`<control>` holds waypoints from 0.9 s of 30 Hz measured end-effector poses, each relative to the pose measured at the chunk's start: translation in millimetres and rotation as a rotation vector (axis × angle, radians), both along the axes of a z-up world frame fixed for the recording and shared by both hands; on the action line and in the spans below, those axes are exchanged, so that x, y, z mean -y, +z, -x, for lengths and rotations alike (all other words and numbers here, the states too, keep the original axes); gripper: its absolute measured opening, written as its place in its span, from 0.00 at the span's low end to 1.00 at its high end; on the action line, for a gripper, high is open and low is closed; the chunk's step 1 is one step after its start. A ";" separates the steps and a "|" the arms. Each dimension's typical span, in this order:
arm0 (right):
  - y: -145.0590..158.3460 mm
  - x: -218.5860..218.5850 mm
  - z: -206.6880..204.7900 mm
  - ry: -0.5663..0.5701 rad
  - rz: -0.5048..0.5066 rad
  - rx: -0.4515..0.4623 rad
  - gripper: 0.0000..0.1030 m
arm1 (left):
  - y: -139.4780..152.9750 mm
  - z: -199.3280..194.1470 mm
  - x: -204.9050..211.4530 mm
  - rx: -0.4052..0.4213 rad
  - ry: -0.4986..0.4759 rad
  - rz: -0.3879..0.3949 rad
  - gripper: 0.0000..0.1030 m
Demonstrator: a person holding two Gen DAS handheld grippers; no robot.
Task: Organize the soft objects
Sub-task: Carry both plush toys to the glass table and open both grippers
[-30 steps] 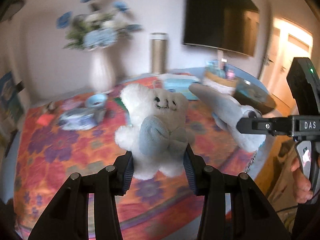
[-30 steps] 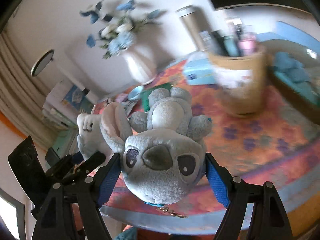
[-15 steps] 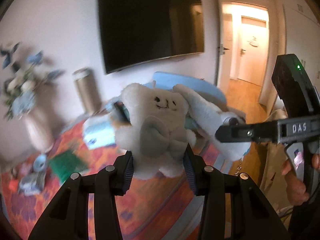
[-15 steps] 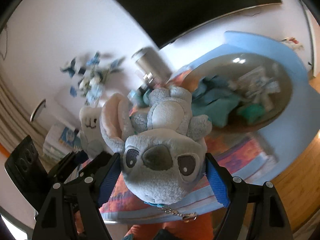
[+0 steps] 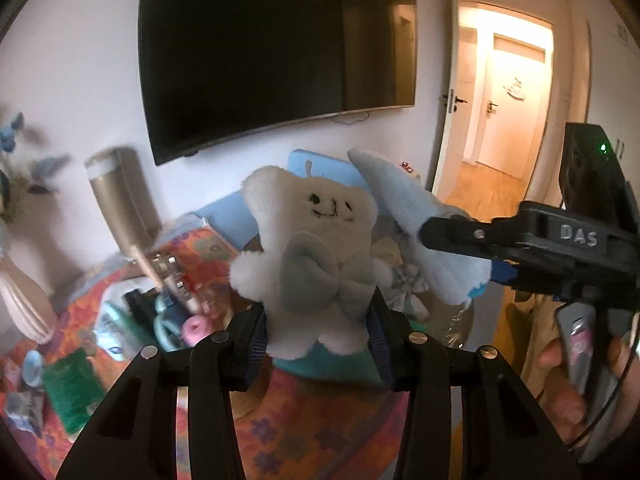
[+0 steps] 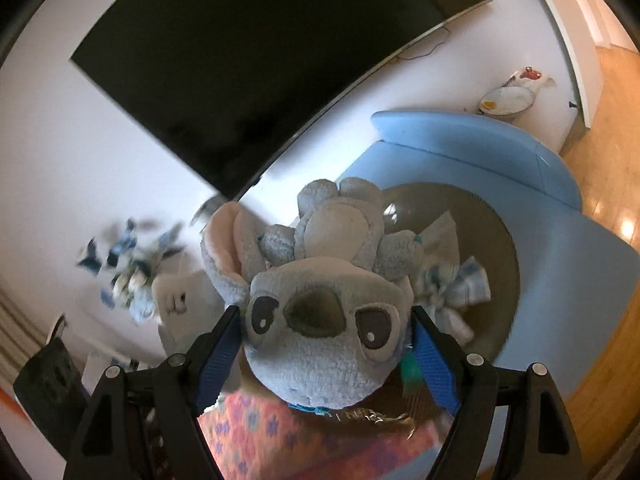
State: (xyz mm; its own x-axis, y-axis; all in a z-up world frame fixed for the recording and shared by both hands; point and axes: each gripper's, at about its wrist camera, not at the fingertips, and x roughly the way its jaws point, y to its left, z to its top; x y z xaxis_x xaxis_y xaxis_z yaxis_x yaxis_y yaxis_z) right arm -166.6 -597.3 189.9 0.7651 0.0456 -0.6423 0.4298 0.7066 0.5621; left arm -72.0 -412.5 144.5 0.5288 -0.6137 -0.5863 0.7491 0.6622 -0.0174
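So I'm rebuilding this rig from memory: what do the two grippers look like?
Both are black, two-fingered, with silver screws. The left gripper has dark blue pads; the right gripper has bright blue pads. From the left wrist view, the right one shows white "DAS" lettering and a green light.

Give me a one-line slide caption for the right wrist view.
Right gripper clamps a grey-blue plush toy above a round brown basket holding soft items.

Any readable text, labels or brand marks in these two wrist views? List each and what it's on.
"DAS": raised letters on the black body of the right tongs, seen in the left wrist view.
Sign on the far white door: too small to read.
Blurred packages on the floral tablecloth: print unreadable.
Right wrist view: no legible text.
The white plush carries only a stitched face, no lettering.
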 end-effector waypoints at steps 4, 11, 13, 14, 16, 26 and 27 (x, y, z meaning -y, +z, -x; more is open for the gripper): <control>-14.2 17.3 -21.7 -0.042 0.007 -0.012 0.79 | -4.6 -3.6 21.4 0.042 0.014 -0.019 0.44; -39.2 28.9 -43.6 -0.077 0.011 -0.114 0.83 | -21.0 -21.1 50.8 -0.038 -0.043 -0.082 0.76; -39.4 28.3 -40.8 -0.062 0.031 -0.122 0.83 | -23.4 -17.1 47.2 -0.025 -0.039 -0.074 0.78; -38.4 28.3 -38.0 -0.065 0.038 -0.119 0.83 | -23.8 -15.3 45.1 -0.021 -0.041 -0.075 0.79; -33.9 26.9 -27.0 -0.079 0.056 -0.113 0.83 | -23.2 -11.8 40.2 -0.032 -0.063 -0.072 0.79; -22.4 -2.6 8.8 -0.072 0.028 -0.077 0.83 | -4.8 15.2 -14.6 -0.002 -0.068 -0.014 0.79; -20.8 -9.0 10.5 -0.062 0.031 -0.075 0.83 | -3.5 16.7 -20.5 -0.001 -0.060 -0.007 0.79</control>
State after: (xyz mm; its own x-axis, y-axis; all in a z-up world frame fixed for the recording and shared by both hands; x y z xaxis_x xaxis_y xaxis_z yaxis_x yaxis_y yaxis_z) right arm -177.0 -588.4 169.1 0.7153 -0.0217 -0.6984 0.5138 0.6937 0.5047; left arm -88.6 -392.1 141.0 0.4905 -0.6400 -0.5914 0.7875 0.6162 -0.0138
